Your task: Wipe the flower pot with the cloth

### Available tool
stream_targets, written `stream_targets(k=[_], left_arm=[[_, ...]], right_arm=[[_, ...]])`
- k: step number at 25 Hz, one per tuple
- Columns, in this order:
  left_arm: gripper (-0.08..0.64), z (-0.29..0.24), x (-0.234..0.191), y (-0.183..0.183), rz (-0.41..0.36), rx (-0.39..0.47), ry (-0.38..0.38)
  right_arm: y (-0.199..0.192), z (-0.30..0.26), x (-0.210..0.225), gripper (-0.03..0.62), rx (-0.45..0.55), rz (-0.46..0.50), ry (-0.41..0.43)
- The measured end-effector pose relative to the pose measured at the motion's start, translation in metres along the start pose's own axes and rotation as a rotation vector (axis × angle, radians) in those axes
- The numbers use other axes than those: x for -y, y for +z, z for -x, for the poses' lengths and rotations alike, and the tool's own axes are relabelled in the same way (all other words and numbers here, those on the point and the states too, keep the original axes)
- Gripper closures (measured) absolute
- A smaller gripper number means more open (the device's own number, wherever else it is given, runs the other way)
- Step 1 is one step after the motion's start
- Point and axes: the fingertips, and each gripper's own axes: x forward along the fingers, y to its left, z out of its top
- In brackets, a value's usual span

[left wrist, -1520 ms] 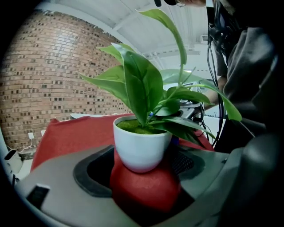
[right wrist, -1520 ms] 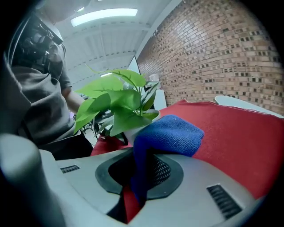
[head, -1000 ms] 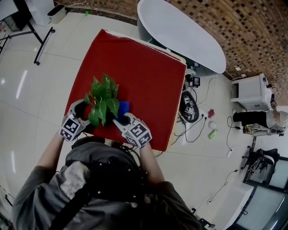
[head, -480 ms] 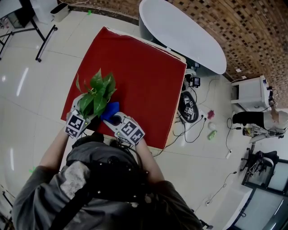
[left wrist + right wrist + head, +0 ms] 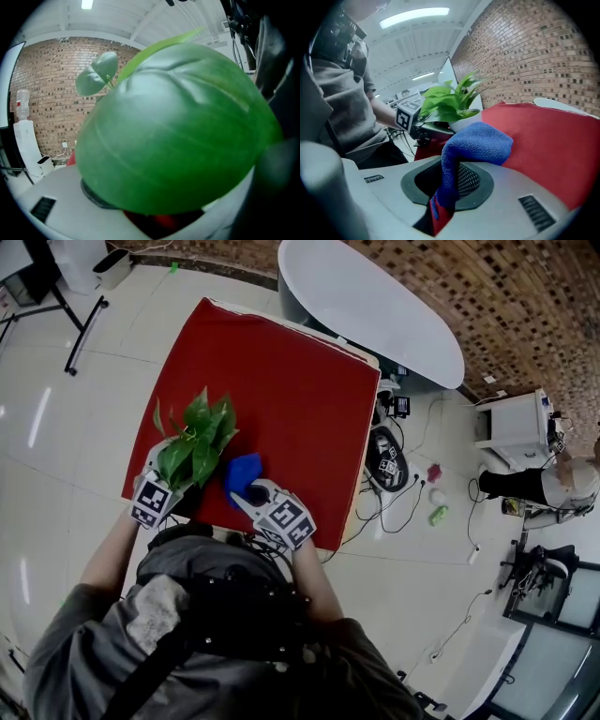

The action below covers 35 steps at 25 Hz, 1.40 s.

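A leafy green plant (image 5: 195,439) in a white flower pot (image 5: 464,121) stands near the front left corner of the red table (image 5: 281,371). My left gripper (image 5: 176,486) reaches in under the leaves. Its dark fingers (image 5: 427,128) lie at the pot's base, and its jaws have just been closing with the pot between them. One big leaf (image 5: 173,131) fills the left gripper view and hides the pot there. My right gripper (image 5: 253,495) is shut on a folded blue cloth (image 5: 242,471), held just right of the pot. The cloth (image 5: 480,143) rises bunched from between the jaws.
The table's near edge runs just under both grippers. A white oval table (image 5: 375,306) stands beyond the far right corner. Cables and small devices (image 5: 392,465) lie on the floor to the right, near a white cabinet (image 5: 514,432).
The plant and my left gripper have shifted left along the near edge. My right gripper swung the cloth in against the pot, then drew it a little to the right.
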Motion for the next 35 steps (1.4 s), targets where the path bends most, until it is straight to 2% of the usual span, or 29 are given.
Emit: stream_targets(k=[4, 7, 16, 25, 35], left_arm=[[0.169, 0.001, -0.003, -0.003, -0.024, -0.001, -0.048], [0.169, -0.001, -0.006, -0.003, -0.044, -0.005, -0.092], [0.172, -0.006, -0.009, -0.003, -0.082, -0.014, -0.221], [0.172, -0.009, -0.015, -0.008, -0.087, -0.002, -0.303], [0.169, -0.016, -0.013, -0.009, -0.089, 0.004, -0.344]], right_arm=[[0.01, 0.011, 0.043, 0.515, 0.021, 0.0, -0.097], [0.028, 0.005, 0.066, 0.515, 0.01, 0.055, -0.111], [0.055, -0.042, 0.092, 0.515, -0.036, 0.135, -0.041], [0.07, -0.072, 0.111, 0.515, -0.023, 0.112, -0.017], [0.068, -0.053, 0.099, 0.515, -0.001, 0.005, 0.035]])
